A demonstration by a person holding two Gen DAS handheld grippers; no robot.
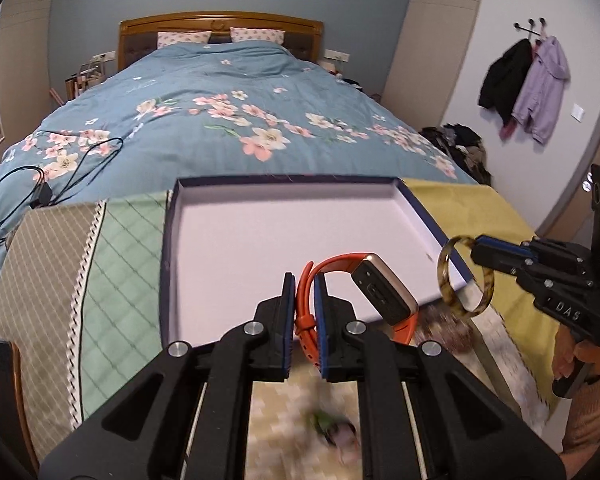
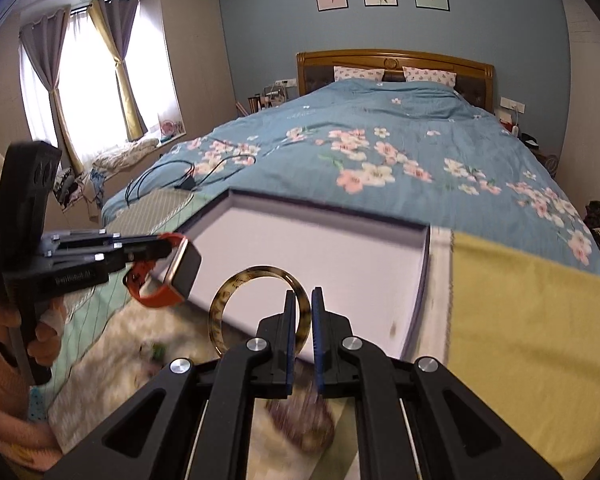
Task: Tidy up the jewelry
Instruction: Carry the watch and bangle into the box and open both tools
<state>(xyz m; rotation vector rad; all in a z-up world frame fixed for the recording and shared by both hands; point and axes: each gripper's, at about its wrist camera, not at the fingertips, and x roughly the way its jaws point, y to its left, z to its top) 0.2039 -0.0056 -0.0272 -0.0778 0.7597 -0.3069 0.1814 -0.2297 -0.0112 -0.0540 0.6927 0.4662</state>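
My left gripper is shut on the orange strap of a smartwatch, whose dark face hangs to the right above the near edge of the box. The same watch shows in the right wrist view, held by the left gripper. My right gripper is shut on a tortoiseshell bangle, which stands upright to its left. In the left wrist view the bangle hangs from the right gripper over the box's right corner. The shallow white-lined box lies open with nothing visible in it.
The box rests on patchwork cloths at the foot of a bed with a blue floral duvet. Black cables lie on the duvet at the left. Small blurred items lie on the cloth below the grippers. A person's hand holds the left gripper's handle.
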